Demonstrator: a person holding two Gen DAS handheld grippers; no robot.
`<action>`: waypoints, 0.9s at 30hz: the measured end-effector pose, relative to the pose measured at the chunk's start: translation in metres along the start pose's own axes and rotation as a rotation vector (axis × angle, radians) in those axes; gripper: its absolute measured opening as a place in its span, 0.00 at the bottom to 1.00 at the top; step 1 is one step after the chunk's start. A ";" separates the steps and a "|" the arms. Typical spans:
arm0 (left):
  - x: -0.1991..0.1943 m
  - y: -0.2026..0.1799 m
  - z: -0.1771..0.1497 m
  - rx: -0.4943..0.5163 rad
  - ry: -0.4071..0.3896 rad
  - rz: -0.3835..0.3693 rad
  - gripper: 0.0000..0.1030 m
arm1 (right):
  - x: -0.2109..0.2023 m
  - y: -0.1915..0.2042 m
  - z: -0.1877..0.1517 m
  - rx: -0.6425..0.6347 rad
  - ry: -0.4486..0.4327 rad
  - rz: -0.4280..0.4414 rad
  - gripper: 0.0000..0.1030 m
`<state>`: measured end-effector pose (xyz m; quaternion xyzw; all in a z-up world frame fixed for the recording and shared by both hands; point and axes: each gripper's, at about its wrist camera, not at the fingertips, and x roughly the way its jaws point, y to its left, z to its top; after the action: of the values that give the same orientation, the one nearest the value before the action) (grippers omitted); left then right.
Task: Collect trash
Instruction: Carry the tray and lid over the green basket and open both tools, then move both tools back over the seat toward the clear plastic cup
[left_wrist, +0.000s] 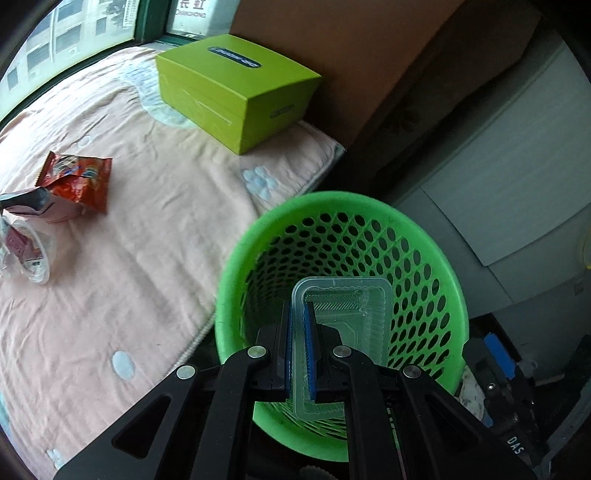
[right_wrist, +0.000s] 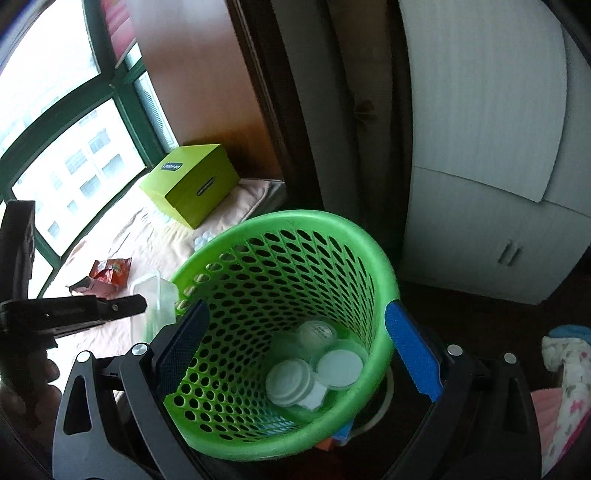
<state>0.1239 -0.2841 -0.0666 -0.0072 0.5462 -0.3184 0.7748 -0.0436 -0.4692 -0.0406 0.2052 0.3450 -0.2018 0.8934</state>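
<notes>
My left gripper (left_wrist: 299, 310) is shut on a clear plastic tray (left_wrist: 343, 314) and holds it upright over the mouth of the green perforated basket (left_wrist: 332, 203). In the right wrist view the same gripper (right_wrist: 142, 304) and tray (right_wrist: 155, 295) sit just left of the basket's rim (right_wrist: 288, 218). Several white lids and cups (right_wrist: 291, 380) lie at the basket's bottom. My right gripper (right_wrist: 297, 306) is open, with nothing pressed between its blue pads, and stands beside the basket's right side (left_wrist: 498, 358).
On the pink blanket (left_wrist: 147, 240) lie a red snack wrapper (left_wrist: 79, 177), a pink pouch (left_wrist: 40, 206) and a clear cup (left_wrist: 29, 254). A lime-green box (left_wrist: 236, 88) sits by the window. A white cabinet (right_wrist: 480, 184) stands behind the basket.
</notes>
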 end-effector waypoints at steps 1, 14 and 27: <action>0.002 -0.002 0.000 0.002 0.005 0.001 0.06 | -0.001 0.000 0.000 0.002 -0.001 0.000 0.92; 0.001 -0.013 -0.005 0.032 0.004 -0.014 0.40 | -0.003 0.000 -0.001 0.003 -0.005 0.010 0.92; -0.047 0.056 -0.008 -0.081 -0.106 0.063 0.44 | 0.004 0.050 -0.002 -0.088 0.015 0.076 0.92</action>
<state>0.1347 -0.2138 -0.0506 -0.0382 0.5170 -0.2707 0.8112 -0.0173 -0.4275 -0.0335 0.1802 0.3523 -0.1509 0.9059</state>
